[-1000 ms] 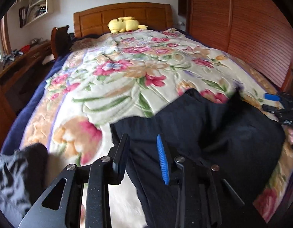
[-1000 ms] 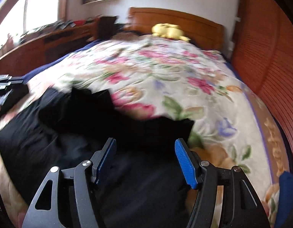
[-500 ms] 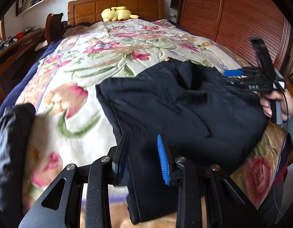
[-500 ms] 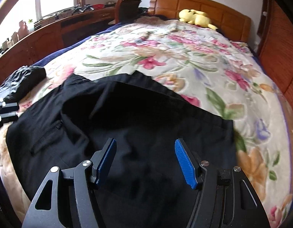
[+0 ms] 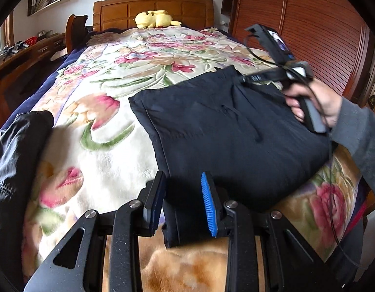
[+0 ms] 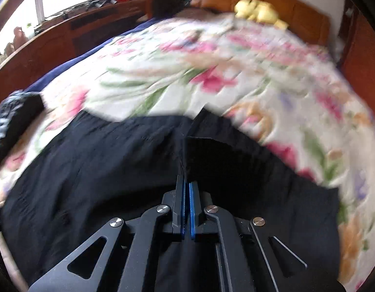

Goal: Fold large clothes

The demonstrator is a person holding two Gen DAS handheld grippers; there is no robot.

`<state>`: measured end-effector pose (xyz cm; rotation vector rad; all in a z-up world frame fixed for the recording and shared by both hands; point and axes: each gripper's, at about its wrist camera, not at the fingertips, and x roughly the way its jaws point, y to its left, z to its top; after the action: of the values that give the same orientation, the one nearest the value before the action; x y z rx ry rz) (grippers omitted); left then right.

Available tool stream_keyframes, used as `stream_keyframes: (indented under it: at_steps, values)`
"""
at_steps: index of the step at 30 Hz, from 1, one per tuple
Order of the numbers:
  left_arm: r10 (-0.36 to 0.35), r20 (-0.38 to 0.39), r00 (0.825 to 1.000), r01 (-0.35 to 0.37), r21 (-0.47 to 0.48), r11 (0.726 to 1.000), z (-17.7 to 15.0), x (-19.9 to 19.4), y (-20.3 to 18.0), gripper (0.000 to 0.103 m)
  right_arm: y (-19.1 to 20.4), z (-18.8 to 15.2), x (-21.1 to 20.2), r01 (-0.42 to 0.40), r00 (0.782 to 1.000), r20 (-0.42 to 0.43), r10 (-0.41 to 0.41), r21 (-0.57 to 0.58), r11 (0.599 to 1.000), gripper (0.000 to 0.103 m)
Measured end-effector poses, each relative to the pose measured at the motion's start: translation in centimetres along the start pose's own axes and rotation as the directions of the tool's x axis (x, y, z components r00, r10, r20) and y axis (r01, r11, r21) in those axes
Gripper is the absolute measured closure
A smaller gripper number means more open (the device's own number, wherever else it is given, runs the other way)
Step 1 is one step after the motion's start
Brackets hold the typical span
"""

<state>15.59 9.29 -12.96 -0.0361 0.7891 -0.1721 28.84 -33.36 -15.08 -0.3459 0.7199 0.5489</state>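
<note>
The right gripper (image 6: 187,209) has just snapped from wide apart to fully together, its blue pads meeting with a raised ridge of dark cloth standing right at their far tips; motion blur keeps me from telling whether fabric is truly caught between them. A second ago its jaws straddled the cloth without touching. The left gripper (image 5: 181,204) is unchanged, narrow and clamped on a thick folded edge of the black trousers (image 5: 224,126) at the near edge of the bed. The trousers now lie spread and flatter across the near right part of the floral blanket (image 5: 109,77), drawstring showing on top, where half a second ago they were still bunched. Another dark garment (image 5: 14,150) sits at the near left, well apart. I judge the spreading is done and both hands are set to lift one edge for the next fold, provided the right pinch really has cloth
</note>
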Motion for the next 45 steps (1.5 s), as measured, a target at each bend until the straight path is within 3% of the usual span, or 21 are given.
stream_keyframes:
  at_steps: [5,7,9,11,20,25,28,33,41,45]
  values:
    - [-0.008,0.008,1.000,0.008,0.007,1.000,-0.4,-0.5,-0.3,0.072,-0.6,1.0,-0.3,-0.003,0.998,0.060,-0.001,0.059,0.998,0.099]
    - [-0.010,0.009,1.000,0.010,0.009,1.000,-0.5,-0.7,-0.4,0.072,-0.7,0.7,-1.1,-0.022,0.998,0.055,0.018,0.064,0.998,0.085]
    - [-0.002,0.015,1.000,0.002,0.013,1.000,-0.6,-0.9,-0.5,0.072,-0.8,-0.3,-2.5,-0.045,0.997,0.062,0.042,0.054,0.998,0.061]
    - [0.009,0.030,1.000,-0.009,0.010,1.000,-0.6,-1.3,-0.7,0.072,-1.5,-2.1,-5.1,-0.050,0.995,0.090,0.047,0.031,0.998,0.059]
    - [0.003,0.055,0.998,-0.004,0.020,1.000,-1.1,-2.6,-2.5,0.072,-4.5,-15.5,-14.9,0.035,0.998,0.061,-0.035,-0.007,0.999,0.058]
    - [-0.016,0.048,0.999,0.014,0.041,0.999,-1.1,-2.1,-4.2,0.072,-6.9,-20.2,-17.6,0.055,0.997,0.045,-0.057,0.049,0.997,0.058]
    - [-0.024,0.039,0.999,0.022,0.043,0.999,-1.1,-1.6,-4.9,0.072,-8.0,-21.6,-17.8,0.057,0.997,0.036,-0.061,0.094,0.994,0.058]
    - [-0.003,0.009,1.000,0.003,0.034,0.999,-1.6,-0.7,-4.9,0.072,-8.6,-24.2,-15.4,0.028,0.999,-0.048,-0.020,0.163,0.986,0.058]
    - [0.020,-0.034,0.999,-0.019,0.019,1.000,-2.6,0.4,-4.4,0.072,-7.6,-24.7,-16.1,0.060,0.998,-0.023,-0.057,0.155,0.986,0.058]
    - [0.036,-0.047,0.998,-0.035,0.014,0.999,-3.1,1.0,-4.5,0.072,-6.5,-24.4,-16.5,0.114,0.993,0.007,-0.115,0.124,0.986,0.058]
